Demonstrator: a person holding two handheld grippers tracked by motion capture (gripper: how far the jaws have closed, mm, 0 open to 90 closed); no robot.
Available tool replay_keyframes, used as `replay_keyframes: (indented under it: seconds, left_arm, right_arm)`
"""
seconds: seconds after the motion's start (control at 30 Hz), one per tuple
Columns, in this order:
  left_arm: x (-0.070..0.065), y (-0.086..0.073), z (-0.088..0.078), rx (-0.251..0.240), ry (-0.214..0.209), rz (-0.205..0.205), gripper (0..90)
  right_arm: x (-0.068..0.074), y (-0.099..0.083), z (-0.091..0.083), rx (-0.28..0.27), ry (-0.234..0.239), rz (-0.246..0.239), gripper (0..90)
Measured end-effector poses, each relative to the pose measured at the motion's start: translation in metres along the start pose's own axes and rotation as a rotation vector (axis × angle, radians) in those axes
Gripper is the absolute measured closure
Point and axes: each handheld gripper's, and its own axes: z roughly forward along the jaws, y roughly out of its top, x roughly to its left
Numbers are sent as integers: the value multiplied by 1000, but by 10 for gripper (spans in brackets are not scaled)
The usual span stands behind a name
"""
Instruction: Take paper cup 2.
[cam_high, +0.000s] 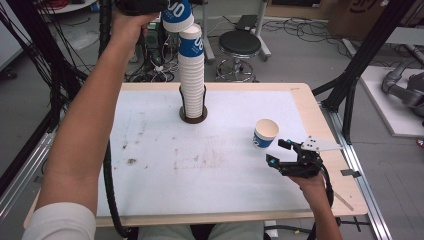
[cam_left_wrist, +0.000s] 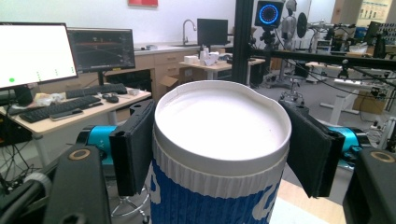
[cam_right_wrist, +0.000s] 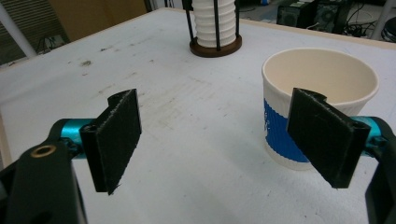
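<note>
My left gripper (cam_high: 162, 7) is raised high over the back of the table, shut on a white paper cup with a blue ribbed sleeve (cam_high: 178, 15). In the left gripper view both black pads (cam_left_wrist: 133, 149) press the sides of that cup (cam_left_wrist: 219, 116) just under its rim. It hangs tilted just above a tall stack of like cups (cam_high: 192, 75) standing in a round wire holder (cam_high: 193, 117). A single upright cup (cam_high: 265, 132) stands on the table at the right. My right gripper (cam_high: 278, 152) rests open beside it; its right pad (cam_right_wrist: 327, 140) is near the cup (cam_right_wrist: 322, 77), apart from it.
The white mat (cam_high: 200, 165) lies on a wooden table (cam_high: 310, 105). A black stool (cam_high: 240, 45) and floor cables lie beyond the far edge. Black frame posts (cam_high: 350, 85) rise at the right. Desks with monitors (cam_left_wrist: 37, 53) stand in the room behind.
</note>
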Motion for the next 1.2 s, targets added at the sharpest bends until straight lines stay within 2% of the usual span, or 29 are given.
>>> replay_keyframes:
  seconds: [0.13, 0.3, 0.57, 0.63, 0.77, 1.2]
  left_arm:
    - [3, 2, -10, -11, 2, -13, 310]
    - [3, 3, -24, -10, 1, -1, 310]
    - [0, -7, -50, 7, -22, 4, 309]
    - [-2, -11, -56, -4, -36, 0, 309]
    - [-6, -24, -65, 15, -72, 7, 309]
    - [-23, -71, -102, 33, -169, 9, 308]
  right_arm:
    - [1, 0, 0, -1, 1, -2, 185]
    - [2, 1, 1, 4, 6, -3, 185]
    - [6, 2, 3, -4, 18, -11, 184]
    - [7, 3, 4, -4, 18, -13, 185]
    - [9, 3, 5, -3, 19, -20, 185]
    - [14, 3, 6, 5, 12, -28, 184]
